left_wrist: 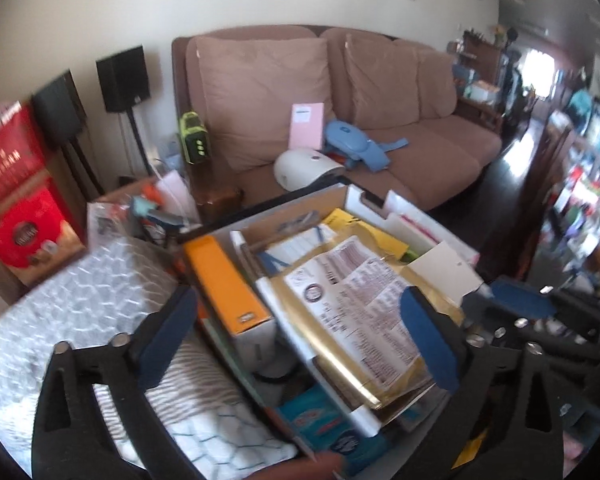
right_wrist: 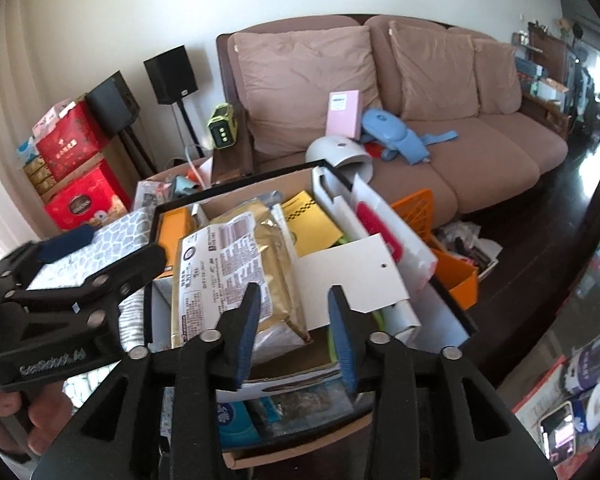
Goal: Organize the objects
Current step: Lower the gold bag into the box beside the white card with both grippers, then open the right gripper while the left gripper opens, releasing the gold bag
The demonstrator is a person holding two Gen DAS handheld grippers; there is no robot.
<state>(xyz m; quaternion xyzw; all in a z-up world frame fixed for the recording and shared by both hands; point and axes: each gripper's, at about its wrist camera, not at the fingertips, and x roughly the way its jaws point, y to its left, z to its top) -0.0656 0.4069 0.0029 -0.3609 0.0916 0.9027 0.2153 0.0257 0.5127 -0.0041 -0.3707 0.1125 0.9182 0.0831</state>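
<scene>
Hand-held gripper [left_wrist: 300, 336] open, cardboard box [left_wrist: 300, 206] holding gold pouch [left_wrist: 364, 320], orange box [left_wrist: 224, 276]

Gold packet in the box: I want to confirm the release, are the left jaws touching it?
Apart. The left wrist view shows the left gripper wide open above the gold packet, nothing pressed.

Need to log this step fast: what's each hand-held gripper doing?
Left hand-held gripper: wide open, empty, above the gold packet.
Right hand-held gripper: open, empty.
</scene>
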